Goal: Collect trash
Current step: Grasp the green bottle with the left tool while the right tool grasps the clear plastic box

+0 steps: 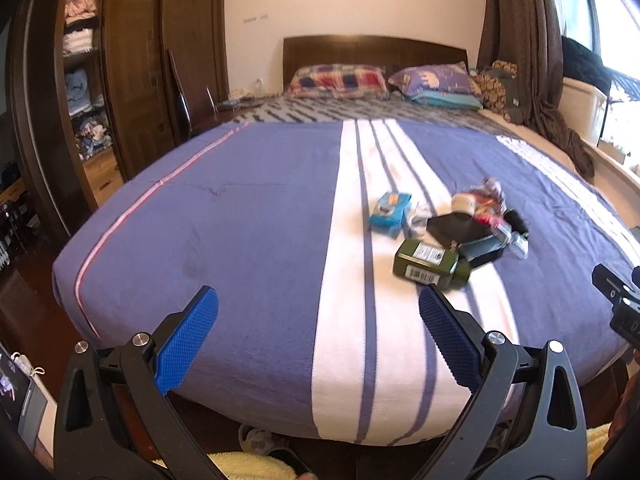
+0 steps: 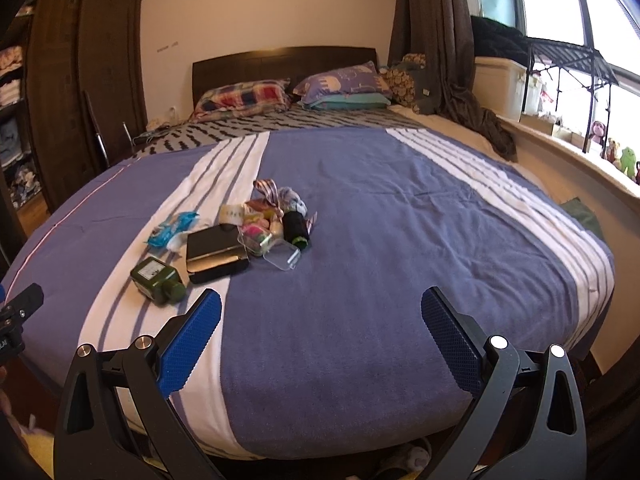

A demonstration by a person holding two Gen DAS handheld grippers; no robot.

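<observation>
Trash: a small heap on the blue-and-white blanket [image 2: 360,208], toward the foot of the bed, left of centre in the right wrist view.

Contents, nearest first:
- green bottle [image 2: 158,280] on its side, across a white stripe, just apart from the rest.
- black box [image 2: 214,252], flat, touching the clutter behind it.
- clear plastic case [image 2: 282,254], lying open-looking at the heap's right edge.
- blue wrapper [image 2: 172,228], crumpled, on the left.
- black roll [image 2: 296,228] and mixed coloured scraps behind; individual pieces there too tangled to name.

Judgement: items sit bunched as if gathered for one pickup; the bottle, lying outermost, looks the easiest first grab.

Left tongs [image 1: 318,316]: spread wide, empty, hovering short of the bed's foot, the bottle [image 1: 430,265] just beyond the right finger.
Right tongs [image 2: 320,316]: spread wide, empty, aimed at bare blanket right of the heap.

No bin or bag in either view. The left wrist view is blurred, so labels are unreadable. Each gripper shows only as a black corner at the other view's edge.
</observation>
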